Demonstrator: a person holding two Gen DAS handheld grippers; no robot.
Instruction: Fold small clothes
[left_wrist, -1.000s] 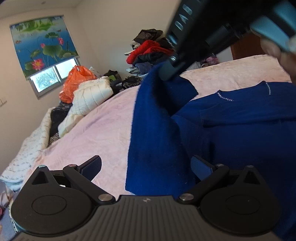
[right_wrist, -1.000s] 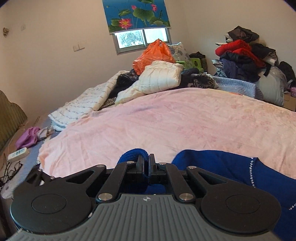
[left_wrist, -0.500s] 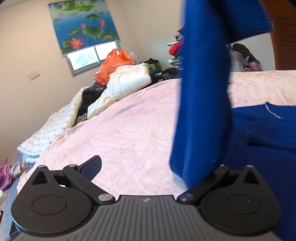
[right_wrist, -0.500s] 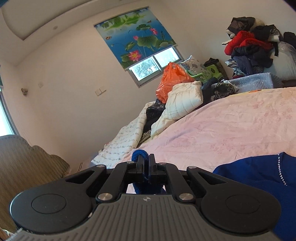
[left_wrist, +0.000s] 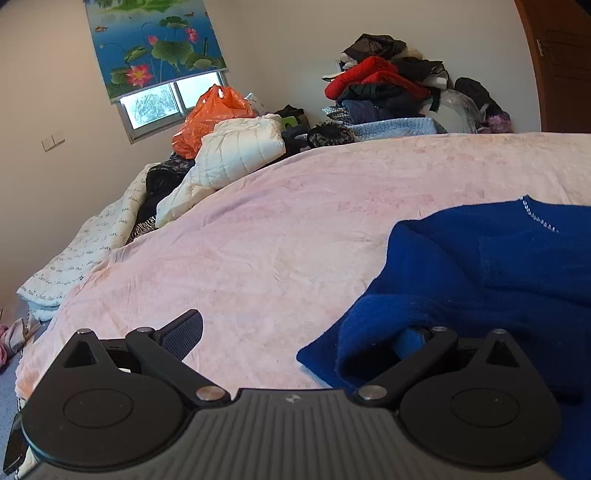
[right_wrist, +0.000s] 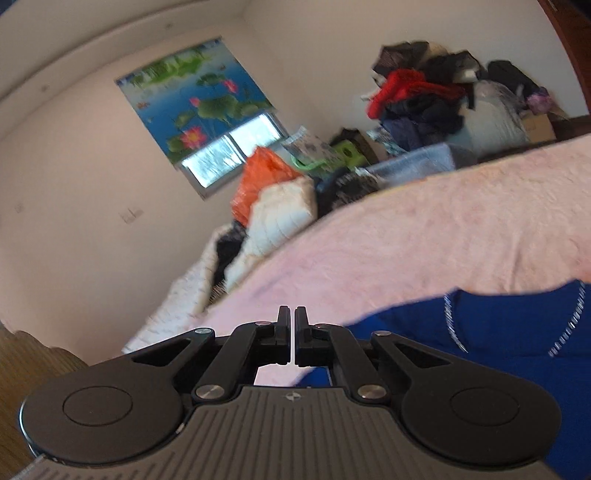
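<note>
While blue sweater (left_wrist: 480, 266) hides one left hand-held gripper (left_wrist: 295, 332) finger, right hand-held gripper (right_wrist: 294, 332) just parted, empty.

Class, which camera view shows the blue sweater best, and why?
The left wrist view: the blue sweater lies sharp on the pink blanket, its folds and beaded neckline clear. The right wrist view is blurred and shows only the neckline part, low on the right.

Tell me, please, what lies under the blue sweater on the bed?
Under the blue sweater lies the pink blanket. The sweater's folded edge also drapes over one finger of the left hand-held gripper, hiding its pad.
</note>
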